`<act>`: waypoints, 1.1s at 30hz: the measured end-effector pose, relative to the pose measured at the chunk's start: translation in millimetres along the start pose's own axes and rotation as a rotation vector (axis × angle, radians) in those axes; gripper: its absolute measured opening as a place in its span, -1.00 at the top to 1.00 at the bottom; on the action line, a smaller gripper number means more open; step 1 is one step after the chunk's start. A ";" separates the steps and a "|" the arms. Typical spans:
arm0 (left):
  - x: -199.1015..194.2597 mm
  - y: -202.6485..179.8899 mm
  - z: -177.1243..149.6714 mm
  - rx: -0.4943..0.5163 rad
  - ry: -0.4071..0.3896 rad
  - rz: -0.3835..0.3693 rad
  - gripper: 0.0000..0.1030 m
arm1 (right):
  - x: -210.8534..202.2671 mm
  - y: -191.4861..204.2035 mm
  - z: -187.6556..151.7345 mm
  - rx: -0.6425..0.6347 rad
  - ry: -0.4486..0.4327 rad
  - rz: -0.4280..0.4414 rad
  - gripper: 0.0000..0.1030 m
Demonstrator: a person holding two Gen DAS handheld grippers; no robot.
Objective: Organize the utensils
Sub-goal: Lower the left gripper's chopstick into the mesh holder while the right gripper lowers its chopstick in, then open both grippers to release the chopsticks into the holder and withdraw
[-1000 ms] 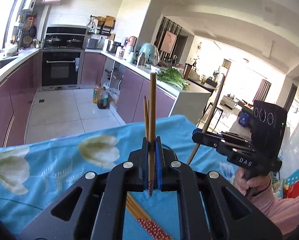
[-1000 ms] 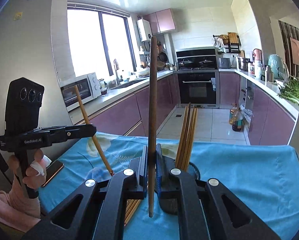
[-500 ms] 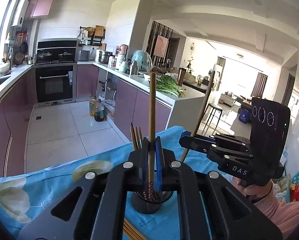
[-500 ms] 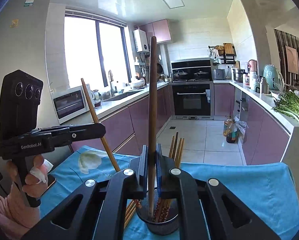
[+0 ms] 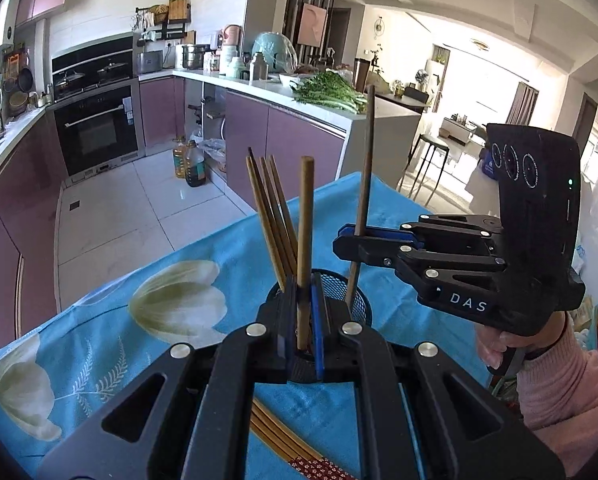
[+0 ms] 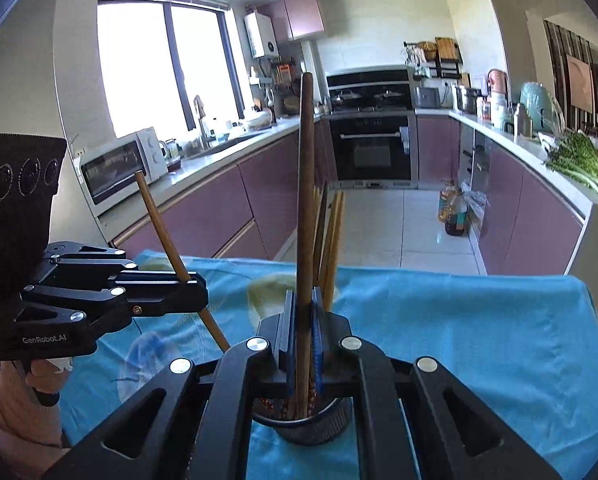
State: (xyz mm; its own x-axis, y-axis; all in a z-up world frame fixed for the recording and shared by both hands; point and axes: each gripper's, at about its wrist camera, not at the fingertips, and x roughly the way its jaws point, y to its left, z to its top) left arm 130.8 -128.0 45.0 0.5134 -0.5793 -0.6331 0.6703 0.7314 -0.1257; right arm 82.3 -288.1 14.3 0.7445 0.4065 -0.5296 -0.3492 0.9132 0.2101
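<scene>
A black mesh utensil cup stands on the blue flowered cloth and holds several wooden chopsticks. My left gripper is shut on one upright chopstick whose lower end dips into the cup. My right gripper is shut on a darker chopstick, its lower end inside the cup. Each gripper shows in the other's view: the right gripper and the left gripper, both directly over the cup.
More chopsticks lie flat on the cloth below the left gripper. The table edge drops to the kitchen floor ahead. Purple cabinets, an oven and a counter with greens lie beyond.
Both grippers have come down and closer to the cup. The two held chopsticks now reach into the cup, where before they hung above the cloth.
</scene>
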 end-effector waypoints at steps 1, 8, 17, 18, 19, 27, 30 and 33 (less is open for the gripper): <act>3.1 1.9 -1.8 -0.005 0.011 -0.001 0.86 | 2.9 -0.9 -0.9 0.003 0.012 -0.001 0.88; 22.6 19.0 8.1 -0.037 0.036 0.013 0.85 | 15.6 -5.8 -3.2 0.040 0.048 -0.005 0.87; 32.5 20.2 8.7 -0.047 0.022 0.067 0.75 | 25.4 -5.2 -5.2 0.059 0.061 -0.020 0.84; 30.2 20.6 7.6 -0.046 0.013 0.076 0.70 | 25.7 -5.5 -4.7 0.062 0.059 -0.021 0.84; 28.8 19.7 6.6 -0.046 0.005 0.089 0.70 | 24.8 -5.1 -5.1 0.064 0.057 -0.020 0.84; -21.4 13.9 -18.5 -0.045 -0.133 0.157 0.50 | 0.6 13.2 -5.9 0.017 -0.008 0.026 0.67; -39.3 14.3 -37.2 -0.048 -0.159 0.168 0.36 | -14.9 33.2 -12.5 -0.043 -0.029 0.074 0.49; -46.1 20.0 -57.0 -0.064 -0.141 0.192 0.27 | -23.0 51.4 -25.0 -0.092 -0.017 0.125 0.36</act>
State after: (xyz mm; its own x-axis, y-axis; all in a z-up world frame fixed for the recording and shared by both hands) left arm 89.9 -66.2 28.2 0.7007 -0.4688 -0.5378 0.5203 0.8516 -0.0645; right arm 33.0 -251.2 16.8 0.7013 0.5181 -0.4896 -0.4898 0.8492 0.1971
